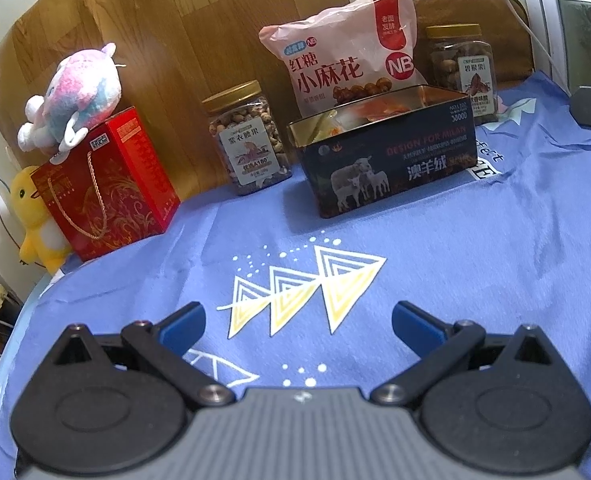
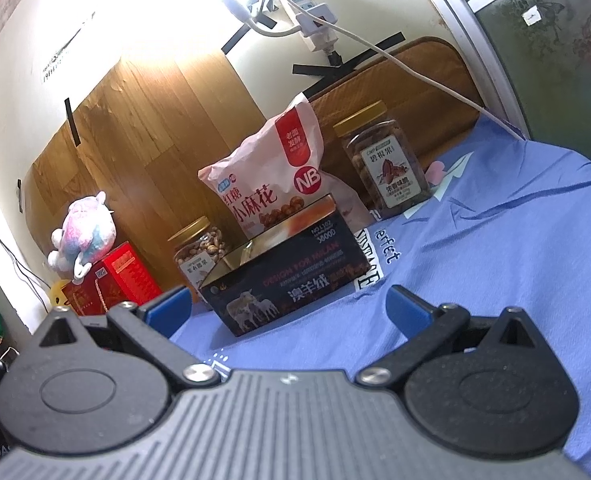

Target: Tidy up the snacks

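So both grippers are just hanging over the wrinkly blue cloth [image 1: 475, 260], holding nothing: left gripper [image 1: 298, 322] has its blue rubbery pads spread wide, right gripper [image 2: 289, 310] same deal. Snacks sit at the back by the wood-grain panel. Rectangular dark metal tin [image 1: 387, 152], lid off, shiny gold inside with orange packets in it. Puffy pink plastic snack bag [image 1: 335, 52] stands right behind it. Clear ribbed nut jar [image 1: 247, 136] with gold cap just left, another jar [image 2: 387, 160] to the right
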The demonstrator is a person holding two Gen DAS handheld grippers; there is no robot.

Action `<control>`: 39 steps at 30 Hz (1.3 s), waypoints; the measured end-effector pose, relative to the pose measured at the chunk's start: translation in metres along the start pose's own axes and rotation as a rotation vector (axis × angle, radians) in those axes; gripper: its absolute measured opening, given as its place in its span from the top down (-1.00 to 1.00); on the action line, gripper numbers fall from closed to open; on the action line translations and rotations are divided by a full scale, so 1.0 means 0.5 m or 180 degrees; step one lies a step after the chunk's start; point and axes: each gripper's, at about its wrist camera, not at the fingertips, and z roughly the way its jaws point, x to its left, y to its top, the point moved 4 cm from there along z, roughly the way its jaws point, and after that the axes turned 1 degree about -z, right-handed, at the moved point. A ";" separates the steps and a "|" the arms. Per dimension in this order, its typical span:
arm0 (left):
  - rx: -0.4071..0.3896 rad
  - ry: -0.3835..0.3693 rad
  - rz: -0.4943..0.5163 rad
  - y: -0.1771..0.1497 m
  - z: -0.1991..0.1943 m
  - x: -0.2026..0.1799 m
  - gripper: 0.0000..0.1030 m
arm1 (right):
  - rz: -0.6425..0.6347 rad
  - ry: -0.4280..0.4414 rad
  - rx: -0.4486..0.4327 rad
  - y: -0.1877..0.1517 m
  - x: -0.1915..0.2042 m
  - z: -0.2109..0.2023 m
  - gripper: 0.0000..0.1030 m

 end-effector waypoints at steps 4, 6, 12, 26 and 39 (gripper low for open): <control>-0.0020 0.0023 -0.0009 0.002 -0.001 0.002 -1.00 | -0.0007 -0.0009 -0.0016 0.001 0.000 -0.001 -1.00; -0.0039 0.0036 -0.0012 0.002 -0.003 0.002 -1.00 | -0.0011 -0.0014 -0.0026 0.002 0.001 -0.002 -1.00; -0.0096 0.0032 -0.0029 0.005 -0.010 0.004 -1.00 | -0.0015 -0.0013 -0.0031 0.002 0.001 -0.002 -1.00; -0.0184 0.0065 -0.0113 0.008 -0.025 0.010 -1.00 | -0.0037 -0.0015 -0.0073 0.004 0.002 -0.006 -1.00; -0.0145 0.0074 -0.0167 0.010 -0.023 0.015 -1.00 | -0.0044 -0.0019 -0.0096 0.003 0.002 -0.006 -1.00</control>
